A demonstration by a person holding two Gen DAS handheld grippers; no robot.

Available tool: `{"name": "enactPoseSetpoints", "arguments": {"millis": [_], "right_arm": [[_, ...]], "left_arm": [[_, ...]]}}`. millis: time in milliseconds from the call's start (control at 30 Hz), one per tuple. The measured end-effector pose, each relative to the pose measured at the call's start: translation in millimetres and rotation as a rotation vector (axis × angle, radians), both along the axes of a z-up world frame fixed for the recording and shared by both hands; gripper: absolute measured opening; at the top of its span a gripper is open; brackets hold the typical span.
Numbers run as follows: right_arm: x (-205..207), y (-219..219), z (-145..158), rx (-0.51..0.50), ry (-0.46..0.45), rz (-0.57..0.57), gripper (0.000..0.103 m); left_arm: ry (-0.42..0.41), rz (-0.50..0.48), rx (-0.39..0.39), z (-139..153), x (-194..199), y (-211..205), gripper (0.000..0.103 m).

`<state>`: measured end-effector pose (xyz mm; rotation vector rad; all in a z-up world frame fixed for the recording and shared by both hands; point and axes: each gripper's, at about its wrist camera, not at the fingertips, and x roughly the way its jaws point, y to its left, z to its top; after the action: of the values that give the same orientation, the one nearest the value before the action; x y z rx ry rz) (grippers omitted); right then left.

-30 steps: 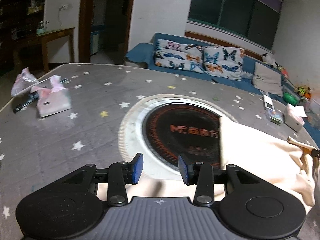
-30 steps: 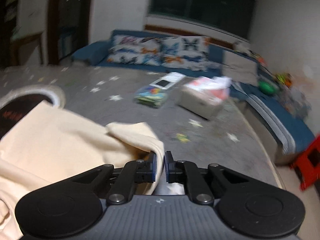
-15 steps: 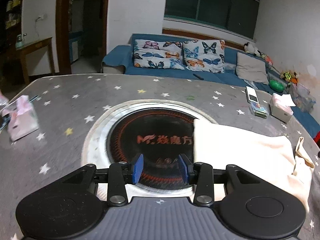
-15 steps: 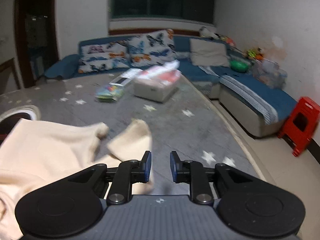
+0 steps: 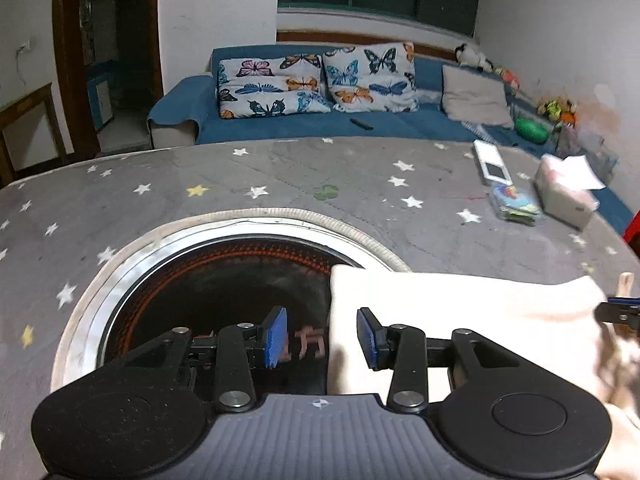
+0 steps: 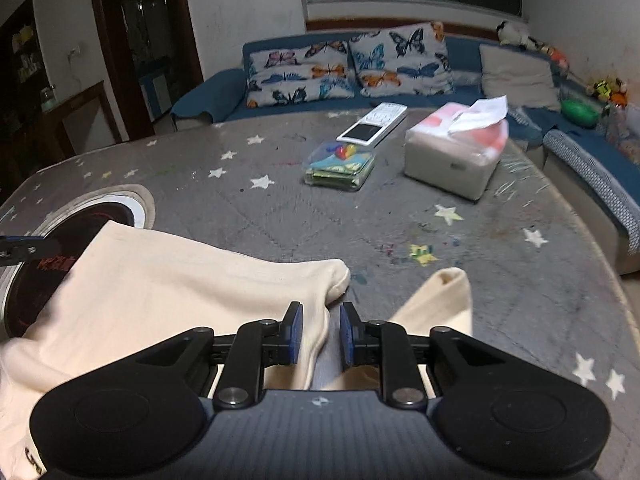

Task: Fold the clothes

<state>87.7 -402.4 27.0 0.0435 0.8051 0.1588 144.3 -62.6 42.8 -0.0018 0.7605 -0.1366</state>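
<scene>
A cream garment (image 5: 460, 312) lies partly folded on the grey star-print table cover, its left edge over the round black hotplate (image 5: 224, 280). My left gripper (image 5: 322, 336) hovers open above that edge, which lies just inside the right pad without being pinched. In the right wrist view the garment (image 6: 168, 280) fills the lower left and a loose sleeve end (image 6: 440, 304) lies to the right. My right gripper (image 6: 320, 332) stands open by a narrow gap. A fold of the cloth lies in that gap beside the left pad, and bare table shows next to the right pad.
A tissue box (image 6: 456, 156), a white remote (image 6: 374, 124) and a clear box of colourful items (image 6: 340, 164) sit at the far right of the table. A blue sofa (image 5: 304, 128) with butterfly pillows runs behind. The table's rounded edge (image 6: 616, 288) drops off at the right.
My right gripper has let go of the garment's corner and its jaws have parted. My left gripper has swung right over the hotplate to the garment's left edge; the pink bags have left view.
</scene>
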Motion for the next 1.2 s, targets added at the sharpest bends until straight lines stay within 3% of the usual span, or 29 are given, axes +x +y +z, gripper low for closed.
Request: {"name": "enactPoseSetpoints", "arguments": {"millis": [233, 367, 467, 633, 867, 1033, 1100, 1200], "right_arm": [[16, -1, -7, 0.006, 0.035, 0.022, 0.016], [25, 6, -4, -0.016, 0.030, 0.045, 0.006], [34, 14, 1, -0.034, 0.005, 0.062, 0.005], [57, 27, 12, -0.038, -0.061, 0.074, 0.004], [87, 36, 6, -0.016, -0.058, 0.073, 0.009], [57, 12, 22, -0.030, -0.088, 0.054, 0.013], [36, -3, 28, -0.052, -0.098, 0.038, 0.027], [1, -19, 28, -0.107, -0.099, 0.014, 0.029]], "left_arm": [[0.056, -0.031, 0.010, -21, 31, -11, 0.041], [0.057, -0.063, 0.010, -26, 38, -15, 0.010], [0.028, -0.057, 0.043, -23, 38, -16, 0.003], [-0.037, 0.012, 0.072, -11, 43, -4, 0.002], [0.009, 0.067, 0.058, -14, 59, 12, 0.007], [-0.013, 0.019, 0.036, -5, 49, 1, 0.007], [-0.025, -0.021, 0.023, 1, 43, -9, 0.007], [-0.032, -0.095, 0.004, 6, 38, -32, 0.007]]}}
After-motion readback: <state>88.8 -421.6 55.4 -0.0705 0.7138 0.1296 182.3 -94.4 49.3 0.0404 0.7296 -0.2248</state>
